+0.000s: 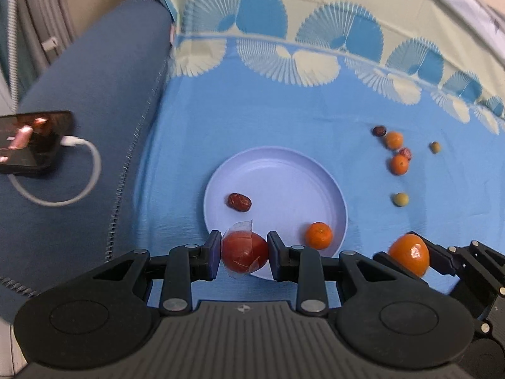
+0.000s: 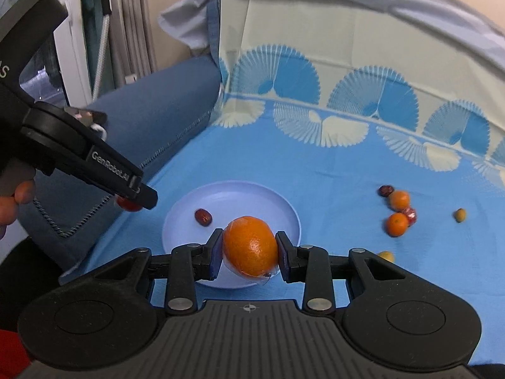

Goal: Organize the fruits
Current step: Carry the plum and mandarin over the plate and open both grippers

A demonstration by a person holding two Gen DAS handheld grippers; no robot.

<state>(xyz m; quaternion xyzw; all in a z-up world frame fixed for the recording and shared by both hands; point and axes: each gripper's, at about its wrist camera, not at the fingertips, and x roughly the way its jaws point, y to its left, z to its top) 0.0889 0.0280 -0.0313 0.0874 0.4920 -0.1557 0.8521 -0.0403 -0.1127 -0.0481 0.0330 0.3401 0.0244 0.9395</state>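
Observation:
My left gripper (image 1: 243, 254) is shut on a red tomato (image 1: 244, 252) in clear wrap, over the near rim of a lavender plate (image 1: 284, 173). On the plate lie a red date (image 1: 239, 202) and a small orange (image 1: 318, 235). My right gripper (image 2: 247, 248) is shut on a big orange (image 2: 251, 246) in clear wrap, above the plate's (image 2: 252, 195) near edge; it also shows in the left wrist view (image 1: 410, 254). The date (image 2: 203, 217) shows on the plate in the right wrist view. The left gripper (image 2: 134, 200) shows at the left there.
On the blue cloth (image 1: 284, 120) right of the plate lie two small oranges (image 1: 399, 164), dates (image 1: 378, 131) and two olive-green fruits (image 1: 400, 199). A phone (image 1: 30, 142) with a white cable lies on the dark blue cushion at the left.

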